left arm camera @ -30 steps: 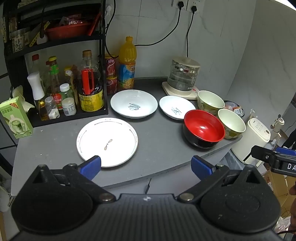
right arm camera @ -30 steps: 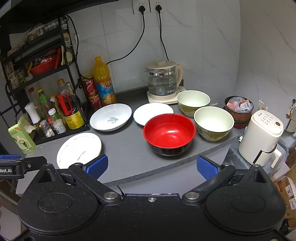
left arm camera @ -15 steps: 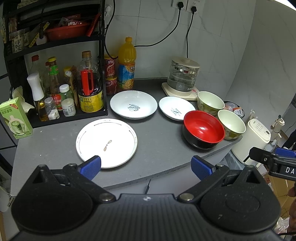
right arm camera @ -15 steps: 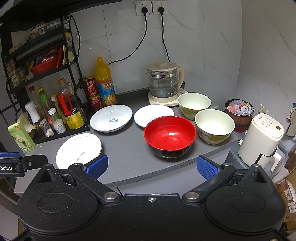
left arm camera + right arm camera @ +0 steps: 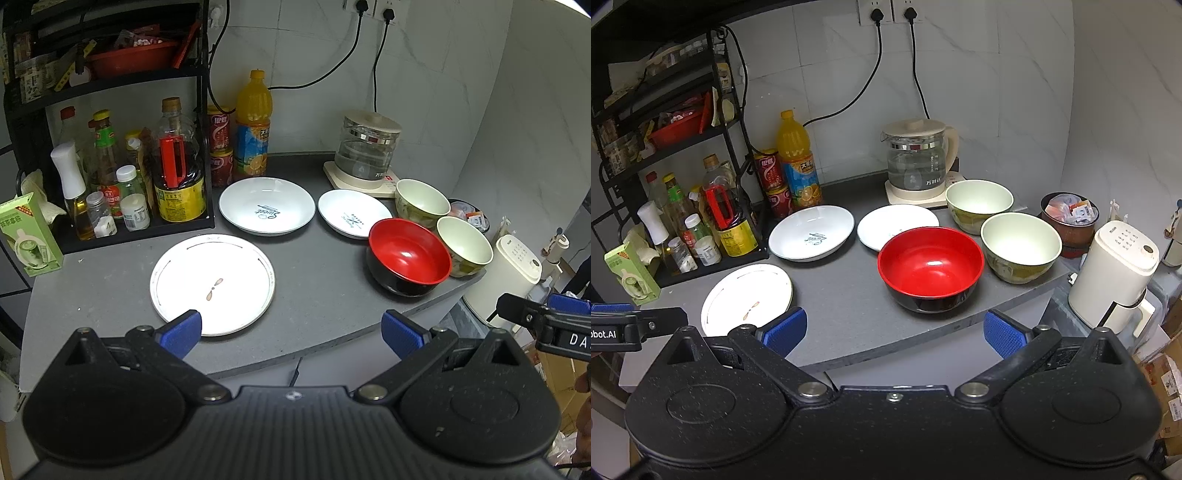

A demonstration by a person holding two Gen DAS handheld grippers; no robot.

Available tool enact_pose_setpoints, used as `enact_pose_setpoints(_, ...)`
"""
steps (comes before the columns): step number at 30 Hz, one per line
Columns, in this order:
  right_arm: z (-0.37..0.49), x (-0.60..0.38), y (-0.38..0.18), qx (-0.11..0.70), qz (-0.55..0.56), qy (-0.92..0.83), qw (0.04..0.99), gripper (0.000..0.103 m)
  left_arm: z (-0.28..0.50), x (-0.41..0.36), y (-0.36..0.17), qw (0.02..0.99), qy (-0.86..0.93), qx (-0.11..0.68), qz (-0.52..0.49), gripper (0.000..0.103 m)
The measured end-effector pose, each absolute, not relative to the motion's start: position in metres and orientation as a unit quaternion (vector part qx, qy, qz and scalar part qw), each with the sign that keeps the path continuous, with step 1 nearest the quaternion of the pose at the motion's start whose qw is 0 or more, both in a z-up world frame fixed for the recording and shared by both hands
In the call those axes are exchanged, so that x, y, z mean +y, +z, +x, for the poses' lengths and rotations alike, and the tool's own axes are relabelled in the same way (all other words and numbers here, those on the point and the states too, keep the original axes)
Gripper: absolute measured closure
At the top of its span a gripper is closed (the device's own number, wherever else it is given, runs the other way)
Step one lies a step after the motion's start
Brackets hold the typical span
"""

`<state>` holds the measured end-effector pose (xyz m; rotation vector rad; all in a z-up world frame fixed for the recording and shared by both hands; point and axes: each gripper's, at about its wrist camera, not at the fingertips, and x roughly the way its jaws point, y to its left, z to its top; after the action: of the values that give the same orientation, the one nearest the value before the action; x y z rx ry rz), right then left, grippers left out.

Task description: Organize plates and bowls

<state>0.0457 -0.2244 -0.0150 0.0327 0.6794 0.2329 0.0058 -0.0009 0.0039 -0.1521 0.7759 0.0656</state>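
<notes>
Hovering before the counter [image 5: 325,280], both jaws spread and empty, the left hand-held gripper [image 5: 291,328] faces the flat plate [image 5: 212,278] just ahead. The right hand-held gripper [image 5: 894,328] faces the red bowl [image 5: 931,266], so each side has its nearer piece.

Grey countertop [image 5: 325,280] against white marble-tiled wall [image 5: 314,48], black shelf rack [image 5: 203,122] left.
</notes>
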Motion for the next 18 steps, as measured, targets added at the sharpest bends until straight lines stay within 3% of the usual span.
enact_pose_setpoints(18, 0.054, -0.226, -0.018, 0.334, 0.021, 0.107, 0.936, 0.0, 0.019, -0.007, 0.0, 0.922, 0.028, 0.379, -0.072, 0.001)
